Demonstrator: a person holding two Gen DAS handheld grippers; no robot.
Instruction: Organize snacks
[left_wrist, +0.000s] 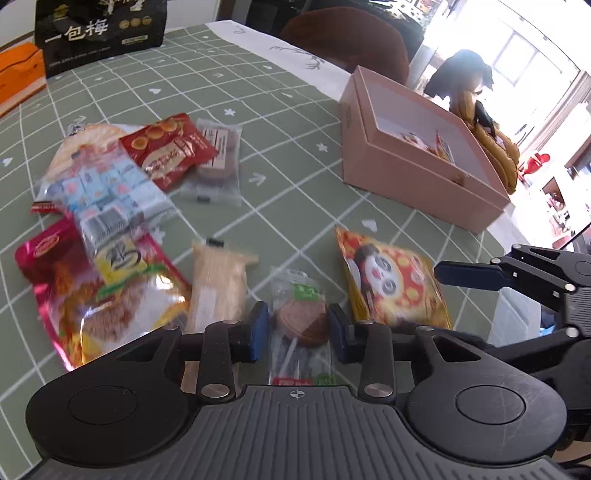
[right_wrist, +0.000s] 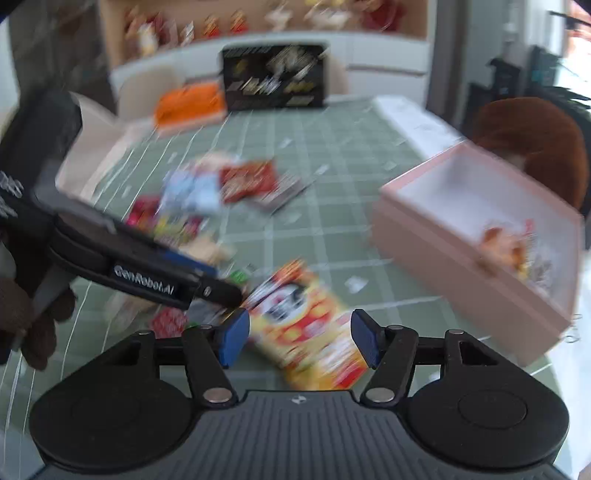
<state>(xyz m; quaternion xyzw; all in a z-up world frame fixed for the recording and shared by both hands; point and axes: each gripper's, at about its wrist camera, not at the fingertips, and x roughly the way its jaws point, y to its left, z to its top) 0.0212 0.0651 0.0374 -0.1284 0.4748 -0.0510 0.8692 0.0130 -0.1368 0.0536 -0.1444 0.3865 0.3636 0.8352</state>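
The left gripper (left_wrist: 298, 326) has its fingers spread wide on both sides of a lollipop (left_wrist: 301, 321) that lies flat on the counter (left_wrist: 295, 155). They hold nothing. The right gripper (right_wrist: 299, 339) is wide open too, low over a panda snack bag (right_wrist: 306, 325), and not gripping it. The pink box (left_wrist: 417, 162) sits near the counter's right edge with a few snacks inside. More snack bags (left_wrist: 110, 206) lie in a pile toward the left.
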